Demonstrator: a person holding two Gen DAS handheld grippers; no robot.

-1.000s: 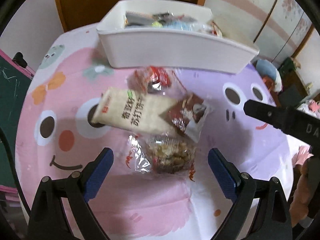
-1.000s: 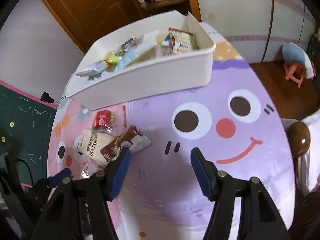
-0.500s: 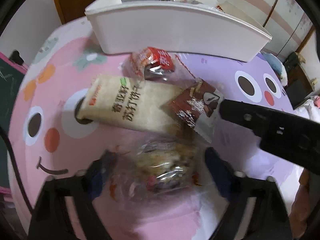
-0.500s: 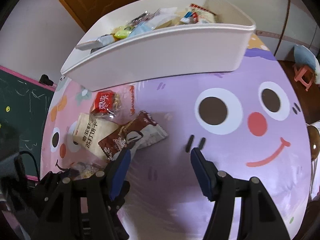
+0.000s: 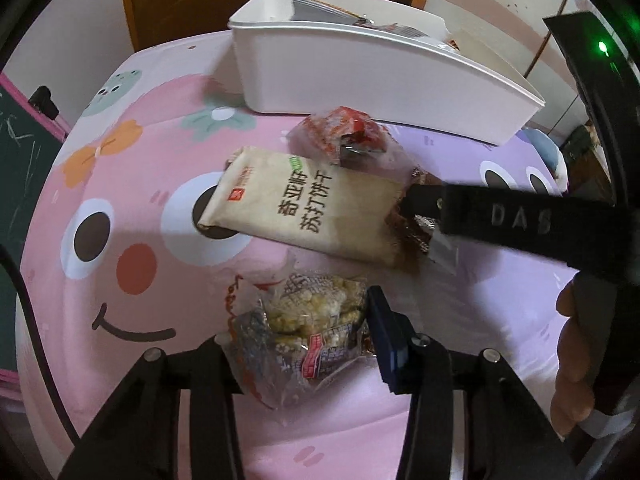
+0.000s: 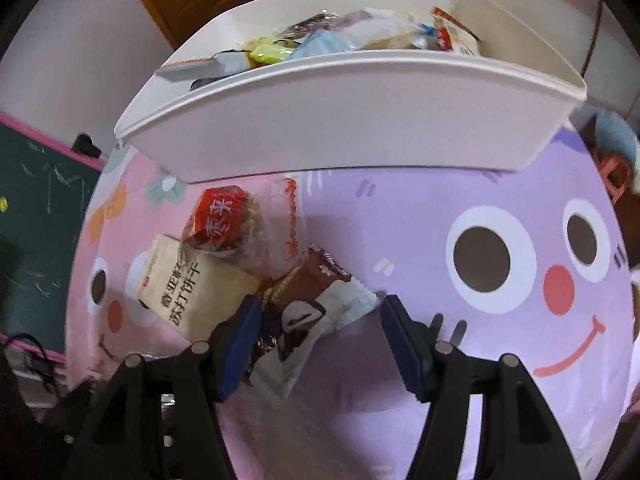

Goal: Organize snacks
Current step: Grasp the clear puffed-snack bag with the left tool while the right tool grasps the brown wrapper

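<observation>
While left tongs [image 5: 296, 344] pinch clear snack [image 5: 304, 320], right tongs [image 6: 320, 344] wide, straddling brown packet [image 6: 308, 312].

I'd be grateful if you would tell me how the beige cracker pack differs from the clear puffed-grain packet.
The beige cracker pack is opaque, with printed characters; the clear puffed-grain packet shows its yellowish contents. The cracker pack lies flat and free on the tablecloth; the puffed-grain packet sits crumpled between the left tongs. The cracker pack looks longer. Both remain outside the white bin.

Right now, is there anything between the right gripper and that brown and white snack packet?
Nothing visible. The brown and white packet already lies between the open fingers of the right gripper, its left edge against the beige cracker pack.
</observation>
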